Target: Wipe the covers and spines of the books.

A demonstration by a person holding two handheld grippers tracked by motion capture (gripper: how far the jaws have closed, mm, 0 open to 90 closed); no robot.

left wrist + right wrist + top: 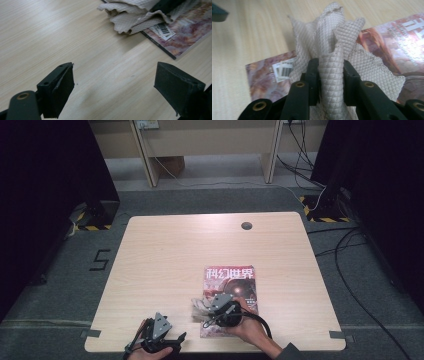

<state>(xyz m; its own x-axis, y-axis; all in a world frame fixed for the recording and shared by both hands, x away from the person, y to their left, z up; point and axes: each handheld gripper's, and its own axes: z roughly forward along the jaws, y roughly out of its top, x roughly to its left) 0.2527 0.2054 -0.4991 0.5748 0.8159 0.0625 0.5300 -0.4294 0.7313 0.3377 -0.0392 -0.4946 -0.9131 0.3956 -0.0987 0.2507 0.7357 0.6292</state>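
Beneath bunched cloth, magazine partly hidden

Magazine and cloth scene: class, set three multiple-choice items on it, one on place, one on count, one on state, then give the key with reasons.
1. Where does the magazine lie?
A. on the table's near half
B. on the floor
C. by the cable hole

2. How many grippers are on show?
A. one
B. two
C. three

3. How do the right gripper's jaws stand?
A. wide open
B. shut on nothing
C. shut on the cloth

Key: 1 A, it lies towards the person's edge of the table. 2 B, the left gripper and the right one. 3 C, cloth bunches between the pads.
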